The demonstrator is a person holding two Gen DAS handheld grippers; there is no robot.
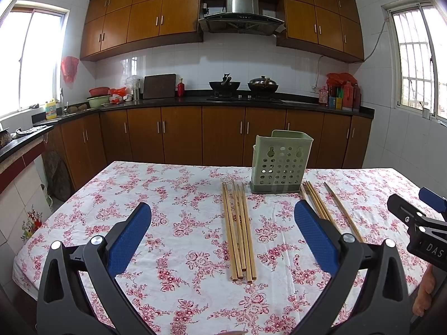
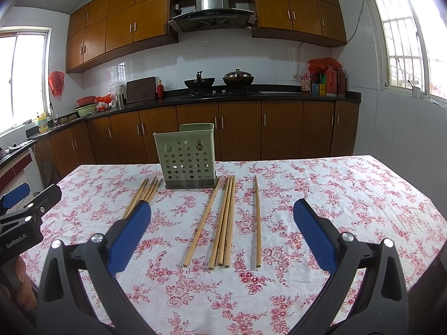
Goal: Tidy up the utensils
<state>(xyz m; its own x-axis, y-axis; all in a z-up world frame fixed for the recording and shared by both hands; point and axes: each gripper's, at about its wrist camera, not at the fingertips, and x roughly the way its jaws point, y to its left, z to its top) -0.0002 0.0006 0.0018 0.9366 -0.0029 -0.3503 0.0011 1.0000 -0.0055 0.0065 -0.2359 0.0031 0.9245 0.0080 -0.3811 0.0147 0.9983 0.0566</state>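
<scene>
The chopsticks lie flat on the flowered worktop (image 2: 321, 184) in loose groups, all pointing roughly toward the green perforated holder (image 2: 187, 156) that stands upright near the far edge. One bundle (image 1: 239, 229) sits to the left of the holder; a second cluster (image 2: 222, 220) lies to its right, with one stick splayed off at an angle beside it, and a single chopstick (image 2: 257, 220) rests a little apart, further right. As far as I can see through the holes and over the rim, the holder has nothing in it, so the sorting looks not yet begun: every stick is on the cloth and all of them are left to gather and drop in. The left hand-held gripper (image 1: 223, 237) hangs above the near side of the worktop with its blue pads (image 1: 130, 240) spread wide apart, the left bundle framed between them but not touched. The right hand-held gripper (image 2: 222, 237) is likewise wide apart and empty, lined up over the right cluster. Each shows at the edge of the other's view, held side by side. Behind the table run wooden cabinets (image 2: 240, 128), a dark counter and a stove with two pans (image 2: 219, 81).
</scene>
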